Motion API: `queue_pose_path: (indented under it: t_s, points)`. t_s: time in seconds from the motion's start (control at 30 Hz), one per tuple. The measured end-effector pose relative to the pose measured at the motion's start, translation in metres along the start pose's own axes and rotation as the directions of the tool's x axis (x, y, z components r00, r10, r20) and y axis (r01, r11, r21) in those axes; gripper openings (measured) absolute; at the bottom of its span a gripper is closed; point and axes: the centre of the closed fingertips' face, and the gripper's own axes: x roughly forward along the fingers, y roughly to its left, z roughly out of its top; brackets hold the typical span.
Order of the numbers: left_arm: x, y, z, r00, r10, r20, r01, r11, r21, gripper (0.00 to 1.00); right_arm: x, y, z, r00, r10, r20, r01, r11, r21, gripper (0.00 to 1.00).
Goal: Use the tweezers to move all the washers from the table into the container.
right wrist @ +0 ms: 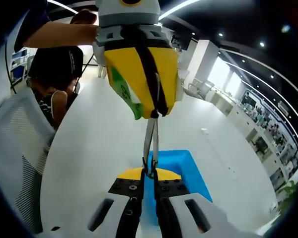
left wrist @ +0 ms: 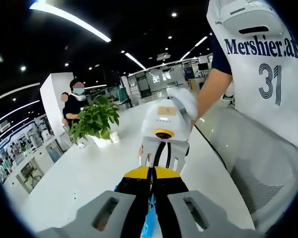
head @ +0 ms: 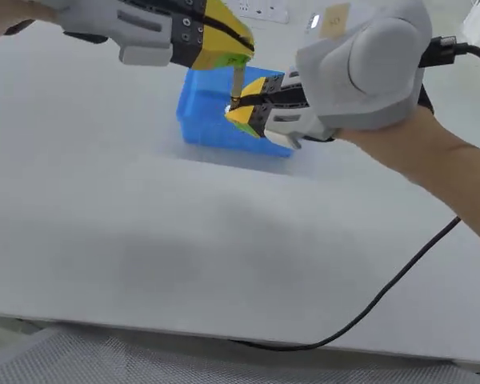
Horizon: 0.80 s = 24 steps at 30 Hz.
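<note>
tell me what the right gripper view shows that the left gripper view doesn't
Right gripper view: the tweezers at full length, running from the left gripper down to the right gripper, with the open inside of the blue container beyond. Left gripper view: a potted plant and the person's jersey numbered 31. Both: the white table and the opposite gripper facing the camera.

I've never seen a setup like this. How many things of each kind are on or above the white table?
Grippers: 2, the left gripper and the right gripper
Tweezers: 1
Blue container: 1
Black cable: 1
Total: 5
</note>
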Motion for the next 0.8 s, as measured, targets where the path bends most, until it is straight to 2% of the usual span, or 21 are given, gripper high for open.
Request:
queue_pose_path:
  t_s: [0.1, 0.2, 0.27, 0.4, 0.63, 0.8]
  points:
    - [0.006, 0.01, -0.002, 1.0, -0.008, 0.001, 0.008, 1.0, 0.008, 0.04, 0.001, -0.014, -0.004, 0.9997, -0.024, -0.006, 0.024, 1.0, 0.01, 0.08]
    - [0.011, 0.02, -0.008, 0.9999, -0.012, 0.005, 0.012, 1.0, 0.002, 0.04, 0.006, -0.026, -0.011, 0.9992, -0.037, -0.014, 0.037, 0.999, 0.022, 0.08]
    - [0.016, 0.028, -0.015, 1.0, -0.009, 0.003, 0.009, 1.0, -0.003, 0.04, 0.009, -0.031, -0.017, 0.9989, -0.043, -0.021, 0.044, 0.998, 0.036, 0.08]
    - [0.022, 0.035, -0.027, 1.0, -0.007, -0.004, 0.007, 1.0, -0.018, 0.04, 0.017, -0.038, -0.03, 0.9983, -0.045, -0.037, 0.047, 0.997, 0.065, 0.08]
    - [0.033, 0.04, -0.049, 0.9996, -0.015, -0.023, 0.014, 0.998, -0.054, 0.04, 0.03, -0.041, -0.052, 0.9974, -0.026, -0.066, 0.033, 0.994, 0.103, 0.09]
    - [0.038, 0.042, -0.055, 0.9997, -0.006, -0.022, 0.005, 0.998, -0.066, 0.04, 0.03, -0.039, -0.059, 0.9972, -0.028, -0.069, 0.037, 0.991, 0.128, 0.09]
